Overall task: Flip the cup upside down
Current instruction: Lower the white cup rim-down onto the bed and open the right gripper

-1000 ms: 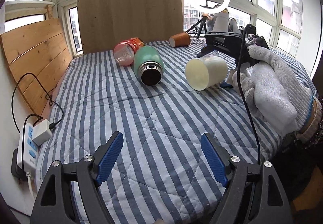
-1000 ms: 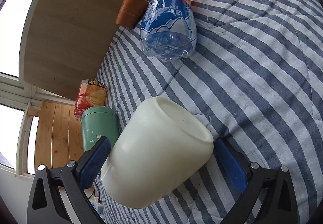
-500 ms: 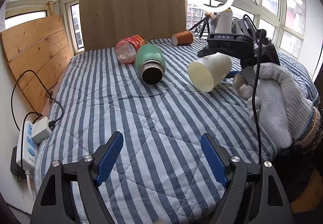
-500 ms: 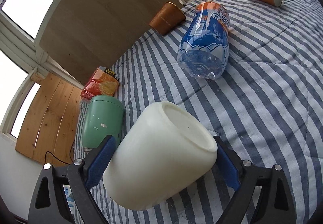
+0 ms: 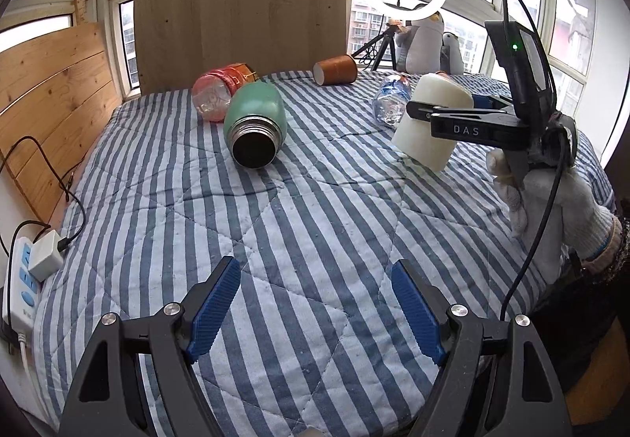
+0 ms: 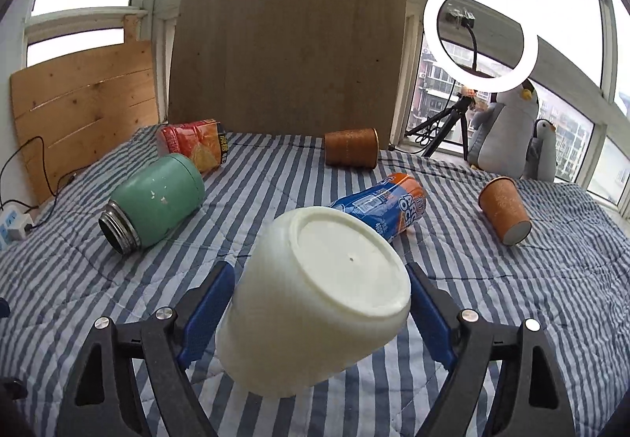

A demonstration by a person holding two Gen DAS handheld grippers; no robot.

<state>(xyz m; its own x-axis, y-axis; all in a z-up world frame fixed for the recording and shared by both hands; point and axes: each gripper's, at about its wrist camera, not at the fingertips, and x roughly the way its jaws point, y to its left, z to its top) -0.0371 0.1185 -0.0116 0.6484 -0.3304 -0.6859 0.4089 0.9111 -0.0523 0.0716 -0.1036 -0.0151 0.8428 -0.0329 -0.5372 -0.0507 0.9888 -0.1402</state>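
The right gripper (image 6: 321, 313) is clamping the creamy white plastic cup (image 6: 315, 299) between its blue ribbed pads (image 6: 208, 313), one pad pressing each side of the cup's wall. In the right wrist view the cup is filling the space between the fingers at 6 o'clock, with its flat closed base facing up and toward the camera and its mouth pointing down at the blue-and-white striped quilt (image 6: 531, 299). From the left wrist view the same cup (image 5: 431, 126) is sitting at 2 o'clock, tilted, base uppermost, hanging just above the quilt (image 5: 275, 224) with the black finger marked "DAS" crossing its side; whether its lower rim is touching the cloth cannot be told. A white knitted glove (image 5: 551, 208) is wrapping the hand behind that gripper.

The left gripper (image 5: 315, 309) is hovering low at 6 o'clock with its jaws spread wide and nothing between them, well apart from the cup.

Other things are lying on the quilt: a mint green metal flask (image 6: 153, 202) on its side at 9 o'clock in the right wrist view, a blue-labelled clear plastic bottle (image 6: 384, 206) just behind the cup at 12 o'clock, a red snack bag (image 6: 195, 145) at 11 o'clock, and two brown paper cups on their sides, one (image 6: 350, 147) at 12 o'clock and one (image 6: 506, 210) at 2 o'clock. A white ring light (image 6: 480, 39) is standing near the window at 1 o'clock.
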